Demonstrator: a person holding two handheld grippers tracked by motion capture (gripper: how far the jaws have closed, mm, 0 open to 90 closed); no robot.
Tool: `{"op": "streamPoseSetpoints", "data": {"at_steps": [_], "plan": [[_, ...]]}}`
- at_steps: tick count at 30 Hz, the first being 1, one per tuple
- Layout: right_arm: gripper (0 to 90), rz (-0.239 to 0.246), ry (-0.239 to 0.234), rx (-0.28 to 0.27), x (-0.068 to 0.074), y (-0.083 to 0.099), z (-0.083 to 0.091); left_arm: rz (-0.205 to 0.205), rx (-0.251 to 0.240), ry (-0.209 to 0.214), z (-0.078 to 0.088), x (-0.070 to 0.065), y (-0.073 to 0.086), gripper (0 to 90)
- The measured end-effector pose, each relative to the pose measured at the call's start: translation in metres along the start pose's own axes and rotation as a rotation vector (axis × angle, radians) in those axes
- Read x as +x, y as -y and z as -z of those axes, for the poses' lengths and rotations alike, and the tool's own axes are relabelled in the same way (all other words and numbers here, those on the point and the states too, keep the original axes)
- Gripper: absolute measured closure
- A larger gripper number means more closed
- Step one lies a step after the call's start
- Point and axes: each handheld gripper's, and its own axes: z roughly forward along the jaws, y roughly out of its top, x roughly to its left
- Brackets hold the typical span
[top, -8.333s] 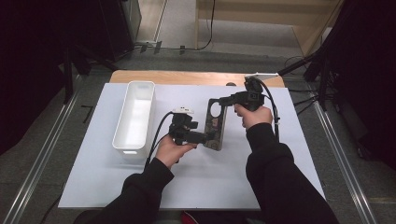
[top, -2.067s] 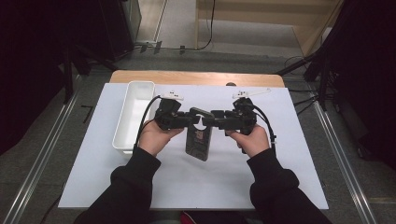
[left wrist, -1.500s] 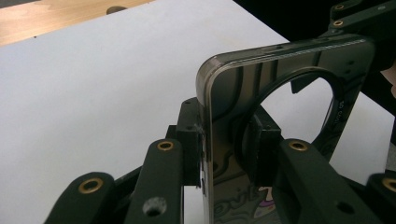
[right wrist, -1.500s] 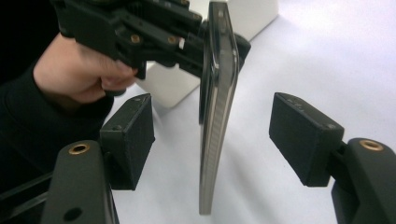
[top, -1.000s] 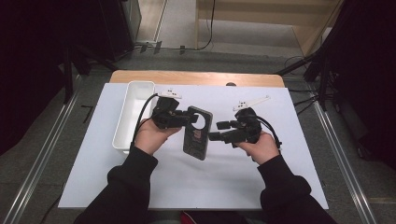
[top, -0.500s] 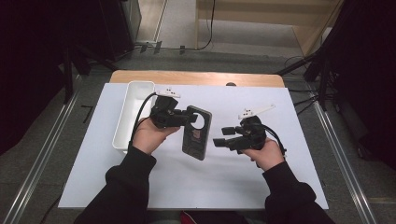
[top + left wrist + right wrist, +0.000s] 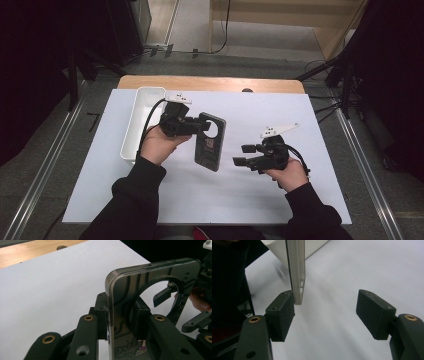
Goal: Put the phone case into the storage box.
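A dark phone case [image 7: 210, 142] with a round cut-out hangs above the white sheet, held by its upper left corner. My left gripper [image 7: 197, 127] is shut on that corner, and in the left gripper view its pads clamp the case [image 7: 125, 290] from both sides. My right gripper [image 7: 240, 155] sits lower and to the right, a little apart from the case, and is open. In the right gripper view the gripper [image 7: 325, 312] has nothing between its pads. The case's thin edge [image 7: 297, 272] stands just beyond the left pad.
A long white tray [image 7: 142, 120] lies at the left of the white sheet [image 7: 200, 200], close behind my left hand. A strip of wooden table [image 7: 210, 82] runs along the far edge. Metal rails and cables flank the table.
My right gripper has drawn away from the case, moving right, down and toward the near edge. The left gripper holds the case in the same place.
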Motion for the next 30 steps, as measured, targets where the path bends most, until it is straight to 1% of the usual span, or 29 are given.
{"op": "streamPoseSetpoints", "data": {"at_steps": [2,11,14,18,24,27,30], "plan": [[29.8,0.003,0.0,-0.005,-0.001,0.004,0.001,0.004,0.002,0.005,0.001,0.001,0.0,70.8],[29.8,-0.006,0.006,-0.009,-0.005,0.021,0.004,0.006,0.003,0.002,0.003,0.003,0.0,70.9],[29.8,-0.009,0.004,-0.014,-0.004,0.026,0.005,0.009,0.0,0.0,0.004,0.004,0.0,70.8],[29.7,0.004,0.015,-0.007,-0.004,0.031,0.004,0.005,0.003,-0.006,0.006,0.004,0.0,70.8],[29.7,-0.001,0.017,-0.008,-0.003,0.04,0.005,0.006,-0.001,-0.007,0.008,0.005,0.0,70.9],[29.7,-0.002,0.02,-0.024,-0.005,0.044,0.006,0.008,0.001,-0.012,0.009,0.006,-0.001,70.9],[29.7,-0.007,0.019,-0.025,-0.005,0.049,0.006,0.006,0.002,-0.017,0.011,0.007,-0.001,70.8]]}}
